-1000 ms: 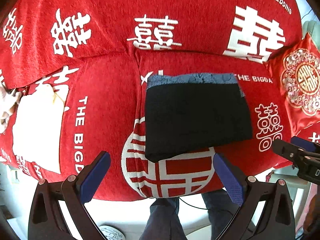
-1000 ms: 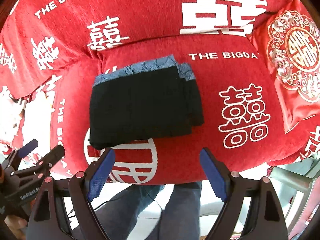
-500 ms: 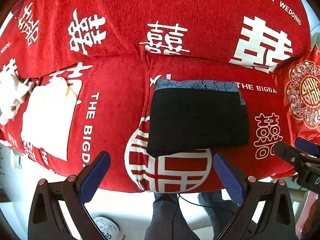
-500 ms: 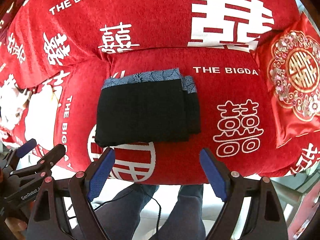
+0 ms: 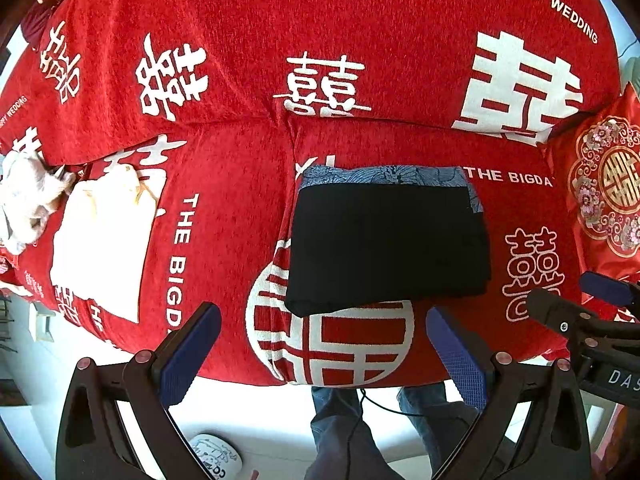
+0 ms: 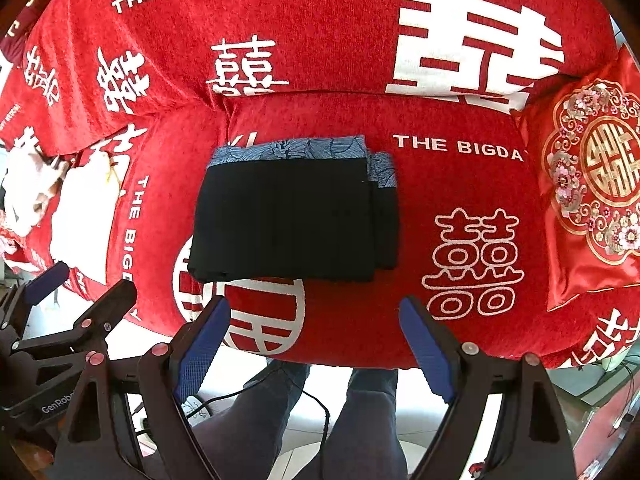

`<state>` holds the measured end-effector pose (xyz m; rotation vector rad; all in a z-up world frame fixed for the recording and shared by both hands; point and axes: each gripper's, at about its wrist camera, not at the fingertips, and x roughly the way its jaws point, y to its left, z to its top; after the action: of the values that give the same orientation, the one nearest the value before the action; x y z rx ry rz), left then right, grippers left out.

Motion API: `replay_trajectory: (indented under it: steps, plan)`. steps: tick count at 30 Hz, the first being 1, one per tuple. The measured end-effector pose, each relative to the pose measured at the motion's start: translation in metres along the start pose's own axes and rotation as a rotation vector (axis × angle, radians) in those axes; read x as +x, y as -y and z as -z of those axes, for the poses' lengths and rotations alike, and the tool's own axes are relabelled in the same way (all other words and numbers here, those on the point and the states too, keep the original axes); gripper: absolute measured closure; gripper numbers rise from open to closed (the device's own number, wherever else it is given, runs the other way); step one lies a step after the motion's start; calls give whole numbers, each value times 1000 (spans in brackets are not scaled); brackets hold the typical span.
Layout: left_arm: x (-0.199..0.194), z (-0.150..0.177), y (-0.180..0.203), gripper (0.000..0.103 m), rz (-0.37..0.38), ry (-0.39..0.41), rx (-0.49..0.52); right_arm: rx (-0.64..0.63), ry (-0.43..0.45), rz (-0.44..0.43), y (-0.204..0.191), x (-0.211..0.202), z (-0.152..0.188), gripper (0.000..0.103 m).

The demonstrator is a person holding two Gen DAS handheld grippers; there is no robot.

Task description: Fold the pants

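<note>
1. Seemingly finished: the black folded fabric pants with a blue patterned waistband (image 5: 388, 240) lie as a compact rectangle on the red wedding-print sofa cover (image 5: 224, 216), ahead of both sets of jaws; next probably setting them aside.
2. Left gripper (image 5: 323, 356) hovers off the seat edge, jaws spread, empty.
3. Right gripper (image 6: 314, 350) likewise hangs wide, clear of cloth.

One folded pants (image 5: 388, 240), two light cloths (image 5: 100, 248), one embroidered cushion (image 6: 592, 204), two grippers (image 5: 324, 344).
</note>
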<state>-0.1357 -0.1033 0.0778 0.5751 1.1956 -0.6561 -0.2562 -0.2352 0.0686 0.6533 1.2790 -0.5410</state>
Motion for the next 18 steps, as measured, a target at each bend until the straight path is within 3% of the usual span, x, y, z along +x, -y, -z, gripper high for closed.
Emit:
replay_trajectory:
  steps: [18]
  plan:
    - [1, -1, -1, 0, -32, 21, 14, -21, -7, 17, -3, 1, -3, 14]
